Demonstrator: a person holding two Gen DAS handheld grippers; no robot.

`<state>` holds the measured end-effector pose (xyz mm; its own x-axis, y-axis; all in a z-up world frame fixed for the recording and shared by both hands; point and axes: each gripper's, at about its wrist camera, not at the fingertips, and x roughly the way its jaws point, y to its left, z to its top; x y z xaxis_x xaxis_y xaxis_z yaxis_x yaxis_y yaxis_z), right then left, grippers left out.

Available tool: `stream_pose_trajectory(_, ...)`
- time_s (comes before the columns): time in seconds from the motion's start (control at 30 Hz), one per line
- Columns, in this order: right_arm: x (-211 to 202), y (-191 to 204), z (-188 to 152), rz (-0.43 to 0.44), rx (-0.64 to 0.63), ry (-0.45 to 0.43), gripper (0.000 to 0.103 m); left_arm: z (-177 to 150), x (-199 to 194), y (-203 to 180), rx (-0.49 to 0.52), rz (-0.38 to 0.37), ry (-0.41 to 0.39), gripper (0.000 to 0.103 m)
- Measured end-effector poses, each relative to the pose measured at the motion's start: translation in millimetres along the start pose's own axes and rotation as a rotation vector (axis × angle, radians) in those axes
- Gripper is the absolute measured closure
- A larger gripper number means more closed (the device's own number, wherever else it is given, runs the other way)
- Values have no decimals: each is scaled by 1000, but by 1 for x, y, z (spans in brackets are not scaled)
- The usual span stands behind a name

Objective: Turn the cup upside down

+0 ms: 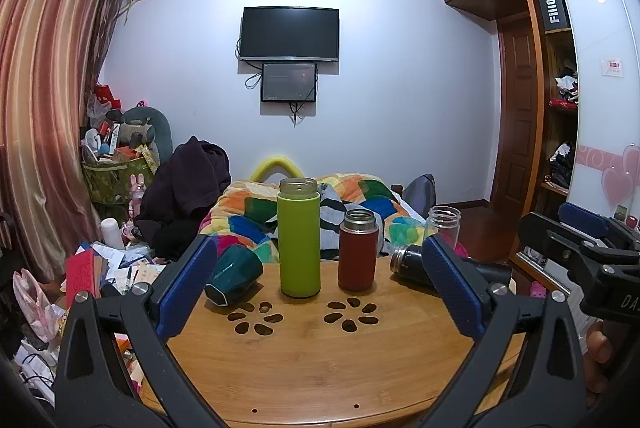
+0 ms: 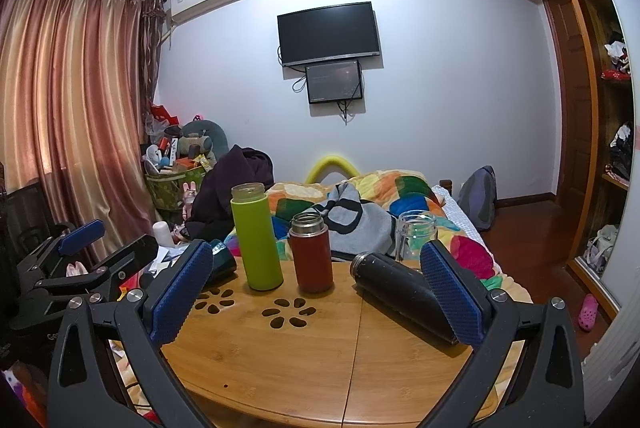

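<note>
- Your left gripper (image 1: 320,280) has its jaws spread wide and holds nothing; both blue pads hover over the near part of the bamboo table (image 1: 320,360), short of every vessel.
- Your right gripper (image 2: 316,292) is likewise spread and empty, and its right pad sits just in front of the black flask (image 2: 400,292) that lies on its side.
- The dark green cup (image 1: 234,278) lies tipped on its side at the left of the table, its base towards you and its mouth pointing away and up. It sits just beyond your left gripper's left pad; from the right wrist view it is mostly hidden behind the left pad there.
- Standing upright between the cup and the flask are the lime green bottle (image 1: 299,238) and the red thermos (image 1: 358,250), with a clear glass jar (image 1: 443,224) at the far right edge.
- Judging by this, you are at the approach: no grasp has been made and nothing is turned over yet.
- If the green cup is the one meant, your left gripper is the nearer. Swing it left so the cup's wall comes between the pads, then close across the body.
- The faceted, tapered side may slip, so grip near the middle.
- Lift clear before rotating mouth down, and keep away from the lime green bottle close beside it.
</note>
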<state>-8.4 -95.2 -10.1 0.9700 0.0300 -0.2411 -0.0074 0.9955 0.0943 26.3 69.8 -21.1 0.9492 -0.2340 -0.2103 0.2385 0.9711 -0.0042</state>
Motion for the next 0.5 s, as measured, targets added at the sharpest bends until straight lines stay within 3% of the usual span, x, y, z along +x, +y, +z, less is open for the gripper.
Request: stream_pose_trajectory(0.5, 2, -5, 0, 2, 3, 7, 0, 1, 3, 6, -17, 3, 11, 0)
